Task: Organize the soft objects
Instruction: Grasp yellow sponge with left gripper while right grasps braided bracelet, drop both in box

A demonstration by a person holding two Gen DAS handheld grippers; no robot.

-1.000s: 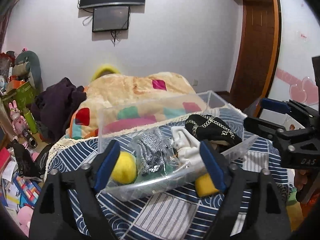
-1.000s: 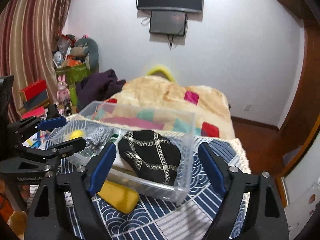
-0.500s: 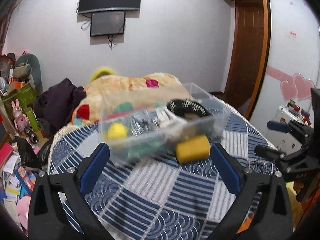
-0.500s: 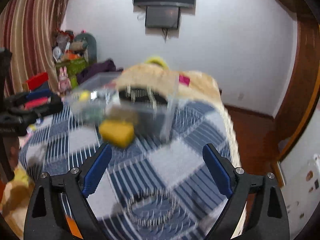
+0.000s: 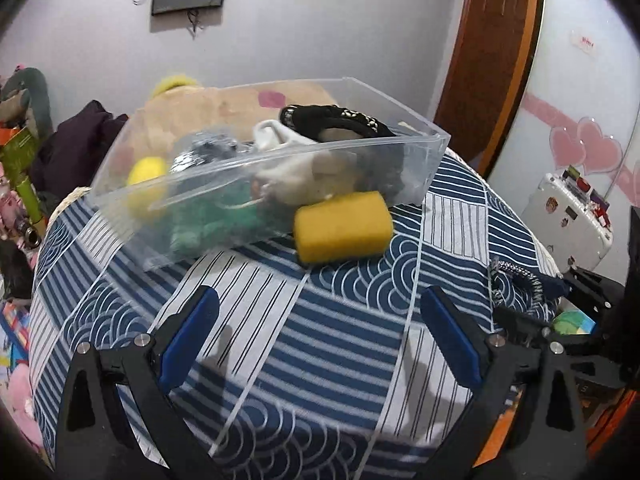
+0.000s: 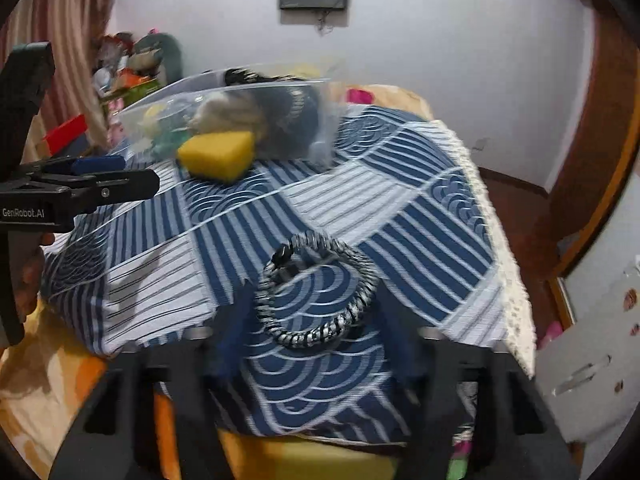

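**Both tools open above the desk, nothing gripped**

Left tool: held low over near part of the desk, pointing fwd toward the clear bin; blue-padded fingers spread wide, nothing between them. Right tool: also low at desk's near edge, fingers blurred but apart, w/ the braided bracelet lying flat on the blue/white cloth between and just ahead of them; contact w/ fingers can't be told.

Soft things: yellow sponge lies on the cloth, touching bin's front wall on the outside. Inside bin: yellow ball at left, green item in the middle, white plush, black patterned item piled at right, rising above rim.

Left tool's body seen at left of right wrist view, level, aimed across the desk.
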